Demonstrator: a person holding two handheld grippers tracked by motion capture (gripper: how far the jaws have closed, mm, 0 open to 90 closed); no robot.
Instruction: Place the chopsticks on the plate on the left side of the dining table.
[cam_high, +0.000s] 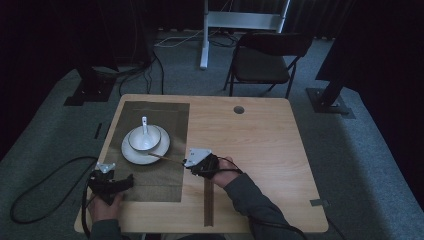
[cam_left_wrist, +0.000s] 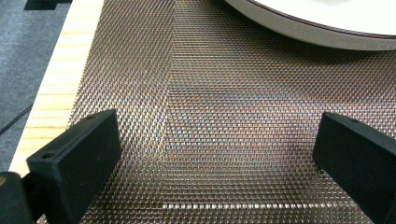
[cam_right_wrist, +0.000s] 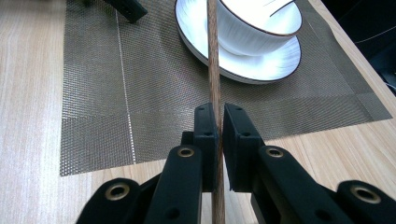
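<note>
Pinching 1 chopstick (cam_right_wrist: 214, 70) between pressed-together jaws, the right gripper (cam_right_wrist: 219, 135) is aiming its tip over the plate (cam_right_wrist: 243, 65), so lowering it gently beside the bowl (cam_right_wrist: 254, 23) is wisest, while the left gripper (cam_left_wrist: 215, 154) is idling spread apart near that plate.

Black two-jaw grippers, worn with dark sleeves

The right gripper (cam_right_wrist: 218, 126) has blocky matte-black jaws on black link arms with brass-ringed rivet holes; the left gripper (cam_left_wrist: 219, 154) has the same blocky black jaws. Each carries a grey three-cornered plate and a black trailing cable; the sleeves are dark grey.
</note>
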